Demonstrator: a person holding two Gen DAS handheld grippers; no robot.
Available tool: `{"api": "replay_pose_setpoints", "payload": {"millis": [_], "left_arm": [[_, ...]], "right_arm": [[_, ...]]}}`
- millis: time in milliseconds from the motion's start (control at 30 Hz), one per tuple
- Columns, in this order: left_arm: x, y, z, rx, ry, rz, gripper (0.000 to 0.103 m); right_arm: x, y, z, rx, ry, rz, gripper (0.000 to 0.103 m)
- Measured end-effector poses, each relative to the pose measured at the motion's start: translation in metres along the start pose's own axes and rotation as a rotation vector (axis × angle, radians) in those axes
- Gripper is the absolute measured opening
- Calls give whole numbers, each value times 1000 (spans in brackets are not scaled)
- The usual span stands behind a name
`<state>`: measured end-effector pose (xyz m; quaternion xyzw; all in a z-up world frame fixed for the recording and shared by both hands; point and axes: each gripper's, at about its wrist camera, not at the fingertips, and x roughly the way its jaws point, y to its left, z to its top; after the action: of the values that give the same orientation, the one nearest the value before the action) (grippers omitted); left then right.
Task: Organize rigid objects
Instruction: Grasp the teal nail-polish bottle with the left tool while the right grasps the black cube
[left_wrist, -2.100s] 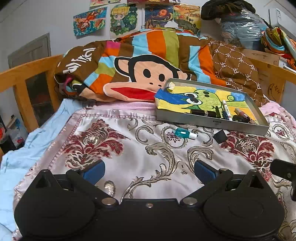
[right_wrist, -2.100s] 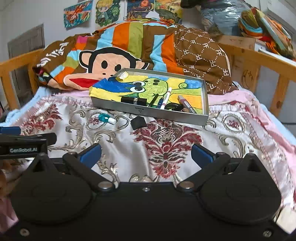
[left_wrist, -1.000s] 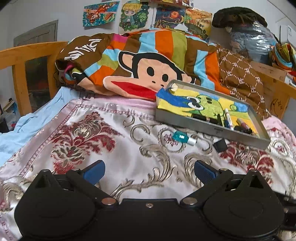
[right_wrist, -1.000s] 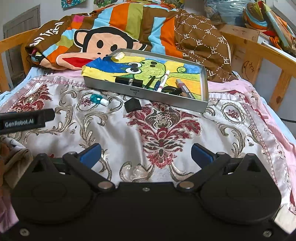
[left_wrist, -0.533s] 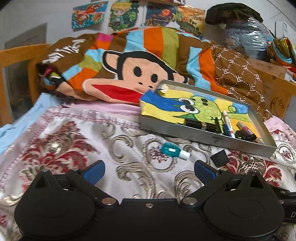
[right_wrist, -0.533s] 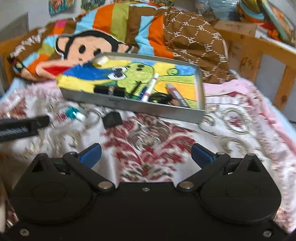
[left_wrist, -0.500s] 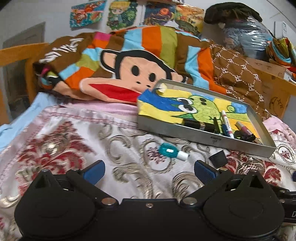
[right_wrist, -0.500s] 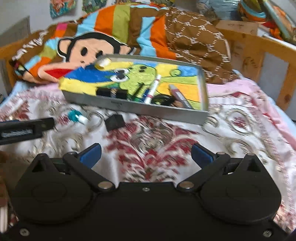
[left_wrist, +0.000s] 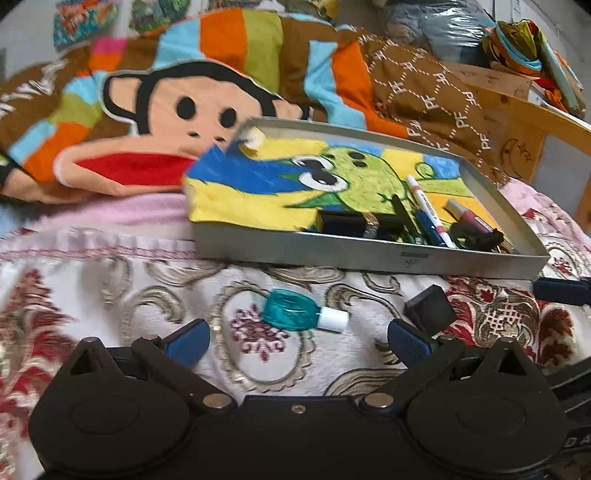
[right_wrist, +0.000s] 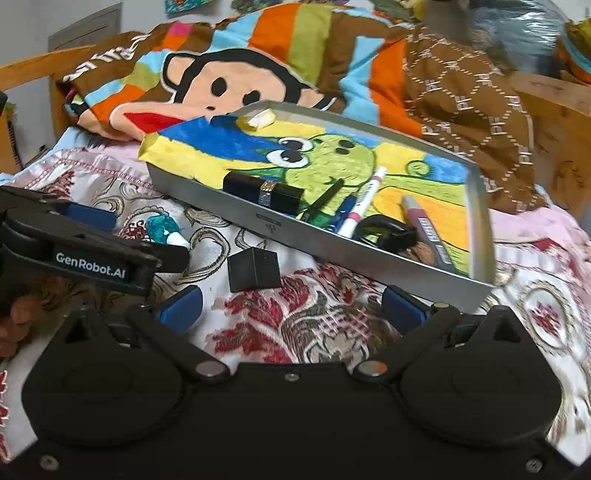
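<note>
Left wrist view: we held both hand-held grippers spread apart over the bed.
Before the tray (left_wrist: 369, 254) lay a teal bottle (left_wrist: 295, 310) and black cube (left_wrist: 430, 304); left hand-held gripper (left_wrist: 297, 339), right hand-held gripper (right_wrist: 290, 306).

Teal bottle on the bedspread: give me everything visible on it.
The small teal bottle looks like translucent glass or plastic with a rounded body and a white cap. It lies on its side on the patterned bedspread, outside and in front of the metal tray, left of the black cube. Nothing grips it; it sits just ahead of the open left claw.
</note>
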<state>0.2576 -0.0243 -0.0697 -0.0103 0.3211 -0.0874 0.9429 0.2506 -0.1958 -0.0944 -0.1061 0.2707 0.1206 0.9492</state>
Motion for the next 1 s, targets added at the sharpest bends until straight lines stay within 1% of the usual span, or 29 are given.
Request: {"api": "replay_pose_setpoints", "payload": {"millis": [100, 200, 267, 333, 367, 433, 500, 567, 633, 667, 733, 833, 867, 1000], "left_arm": [[10, 2, 1, -3, -11, -26, 101], [19, 6, 1, -27, 3, -31, 96], [20, 9, 1, -48, -5, -38, 95], [19, 10, 1, -51, -13, -37, 90], [20, 10, 1, -50, -14, -38, 89], [20, 8, 0, -41, -14, -42, 84], [20, 5, 0, -25, -14, -39, 82], [20, 3, 0, -10, -12, -39, 80], [21, 2, 0, -1, -10, -39, 77], [21, 2, 0, 0, -10, -41, 77], [21, 2, 0, -2, -9, -40, 74], [21, 2, 0, -6, -10, -37, 69], [21, 2, 0, -6, -10, -34, 68], [22, 1, 0, -5, -10, -21, 57]], "right_arm": [[17, 1, 0, -38, 16, -14, 102], [23, 0, 2, -22, 8, 15, 102], [26, -1, 4, -19, -7, 37, 102], [30, 0, 6, -21, -10, 58, 102], [32, 1, 6, -25, -5, 64, 101], [36, 4, 7, -34, 3, 84, 87], [41, 6, 8, -34, 10, 100, 78], [44, 7, 8, -28, 11, 115, 73], [45, 7, 9, -23, 11, 128, 61], [47, 7, 9, -24, 12, 133, 58], [49, 8, 10, -26, 11, 138, 41], [48, 8, 10, -19, 11, 139, 29], [48, 8, 10, -17, 12, 140, 29], [48, 10, 10, -20, 10, 134, 28]]}}
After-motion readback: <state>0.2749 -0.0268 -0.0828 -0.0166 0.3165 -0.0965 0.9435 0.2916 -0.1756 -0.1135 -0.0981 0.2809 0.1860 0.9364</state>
